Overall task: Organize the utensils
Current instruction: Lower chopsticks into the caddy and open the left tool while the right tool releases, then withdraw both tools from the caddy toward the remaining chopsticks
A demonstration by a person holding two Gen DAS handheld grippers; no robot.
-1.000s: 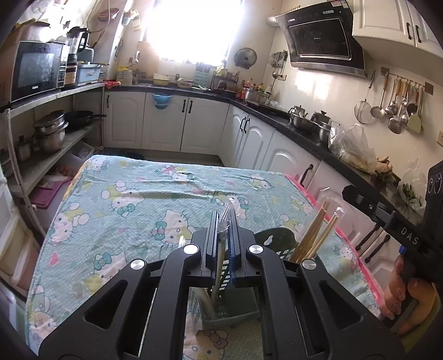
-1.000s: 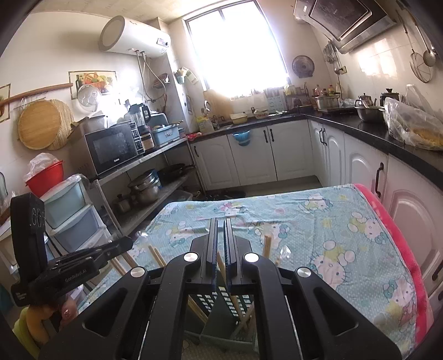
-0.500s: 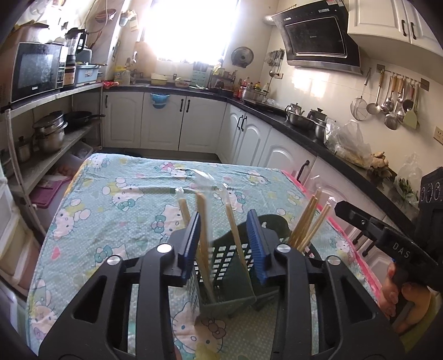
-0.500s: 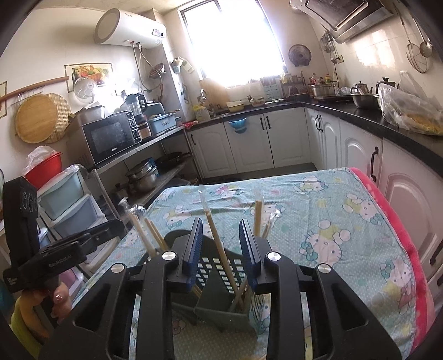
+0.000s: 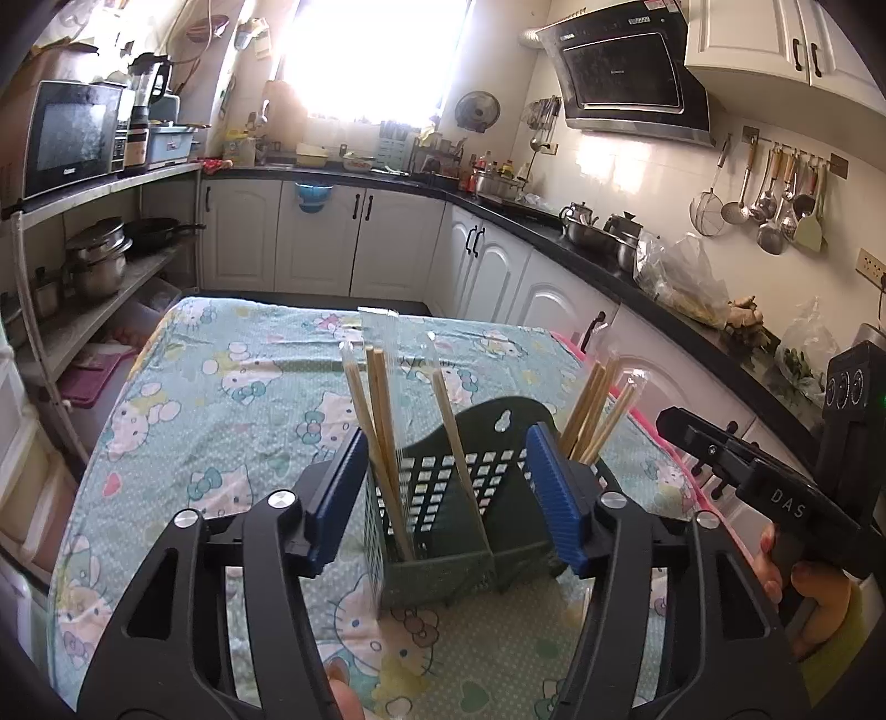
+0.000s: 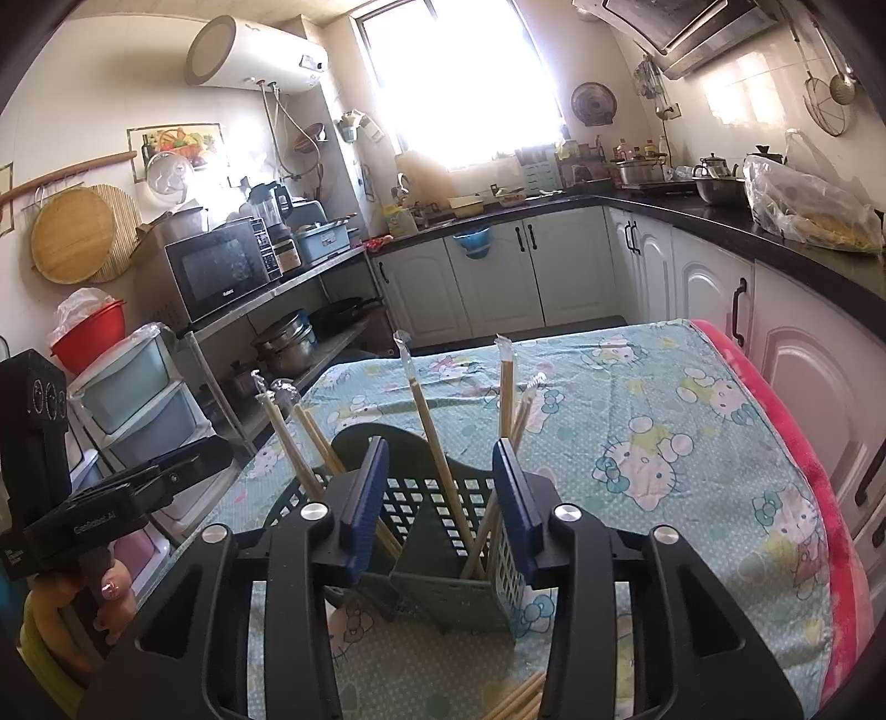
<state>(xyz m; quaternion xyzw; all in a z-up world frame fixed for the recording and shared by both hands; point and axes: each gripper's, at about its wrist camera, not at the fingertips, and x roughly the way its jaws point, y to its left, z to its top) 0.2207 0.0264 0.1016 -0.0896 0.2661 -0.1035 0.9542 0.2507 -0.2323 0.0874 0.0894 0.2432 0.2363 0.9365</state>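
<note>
a cartoon-cat tablecloth (image 5: 232,387) covers the tabletop, with a pink edge (image 6: 819,465) on the right. far left, a black microwave (image 5: 72,135) sits on a shelf above steel pots (image 5: 99,266). white cabinets (image 5: 326,243) run under a dark counter along the far wall. a range hood (image 5: 626,72) and hanging ladles (image 5: 775,188) are on the right wall; a white water heater (image 6: 255,52) hangs high.

Blown-out window (image 5: 376,55) backlights the kitchen; fisheye bends edges, corners dark.
</note>
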